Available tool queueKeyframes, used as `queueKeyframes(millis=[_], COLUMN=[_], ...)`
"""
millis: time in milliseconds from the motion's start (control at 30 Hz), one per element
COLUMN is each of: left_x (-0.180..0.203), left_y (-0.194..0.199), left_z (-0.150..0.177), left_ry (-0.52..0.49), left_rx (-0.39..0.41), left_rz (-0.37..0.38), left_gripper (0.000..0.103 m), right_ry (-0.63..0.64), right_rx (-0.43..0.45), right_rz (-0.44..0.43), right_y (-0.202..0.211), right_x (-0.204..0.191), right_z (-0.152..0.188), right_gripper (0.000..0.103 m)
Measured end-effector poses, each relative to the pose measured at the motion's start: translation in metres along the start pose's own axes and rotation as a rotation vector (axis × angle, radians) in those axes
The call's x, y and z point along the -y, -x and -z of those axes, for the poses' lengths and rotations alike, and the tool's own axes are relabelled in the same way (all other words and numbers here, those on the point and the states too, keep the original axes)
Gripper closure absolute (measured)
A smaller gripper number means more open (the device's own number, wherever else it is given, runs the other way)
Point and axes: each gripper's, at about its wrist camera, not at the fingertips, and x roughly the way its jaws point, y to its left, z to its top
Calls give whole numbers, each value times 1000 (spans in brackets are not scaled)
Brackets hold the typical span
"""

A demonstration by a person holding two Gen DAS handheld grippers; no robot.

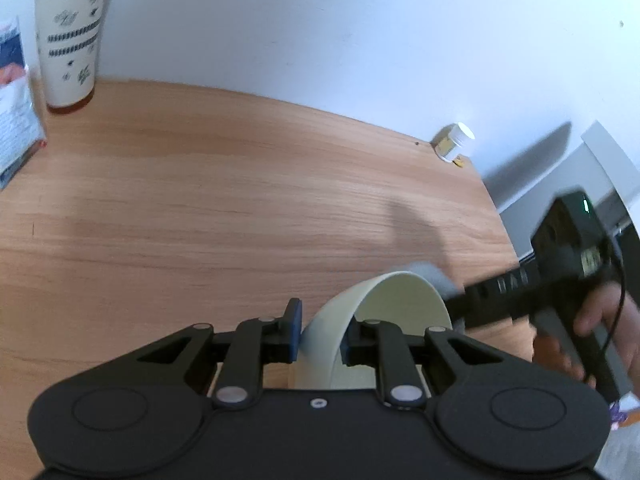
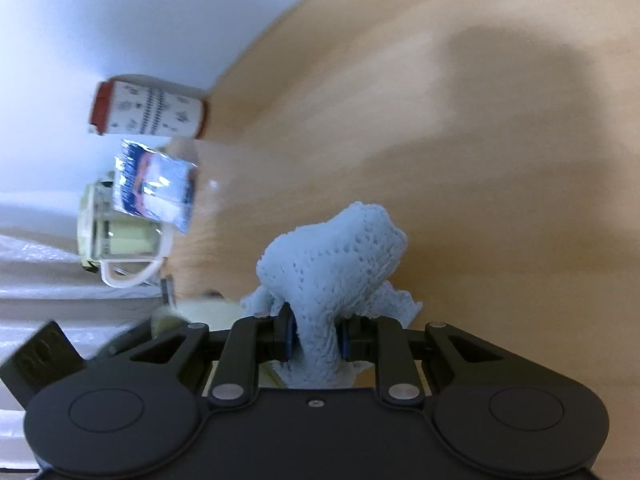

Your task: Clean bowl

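Observation:
In the left wrist view my left gripper (image 1: 322, 336) is shut on the rim of a pale cream bowl (image 1: 400, 308), held tilted above the wooden table (image 1: 200, 208). The right gripper's black body (image 1: 520, 292) reaches in from the right, with a bit of blue cloth (image 1: 434, 276) at the bowl's far rim. In the right wrist view my right gripper (image 2: 316, 338) is shut on a bunched light-blue cloth (image 2: 340, 256). That view is rolled sideways and blurred. A pale edge at lower left may be the bowl (image 2: 208, 312).
A tall white cup with a red lid and base (image 1: 70, 36) and a blue-and-white packet (image 1: 14, 104) stand at the table's far left. A small white-capped jar (image 1: 454, 142) lies by the wall. A glass mug (image 2: 120, 244) shows in the right wrist view.

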Motion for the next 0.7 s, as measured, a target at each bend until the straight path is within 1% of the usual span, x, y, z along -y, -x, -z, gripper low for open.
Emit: queueKeyframes(millis=[100,200,333,400,467,533,633,700], left_x=[-1,-2,3,1,1,0,-4,-7], left_y=[-4,-6,-13,-17,-17,-17,-18,-19], left_z=[-1,0,1,1,1,0,-3,-5], left_ry=[32,40,52,82,90,94,134,155], left_rx=[11,10,1,2,5,5,6,8], left_rz=[7,8,9,14,20,23,30,31], left_gripper=[87,87,86,85,85,85,85,85], right_ry=[-68,-85,-24,21,18,-23,-72,-83], right_rx=[12,58,97,100,107,114,108,95], right_rz=[-27,-56,-113,-80,-67,-71,-54,-44], right_y=[1,8,15,14,15,18,23,25], right_x=[10,5,-20,-30,-29,-16,4,13], right_z=[4,-4,-21,-24,-23,-19,-9,-2], right_gripper=[79,80,80,80,80,80,80,80])
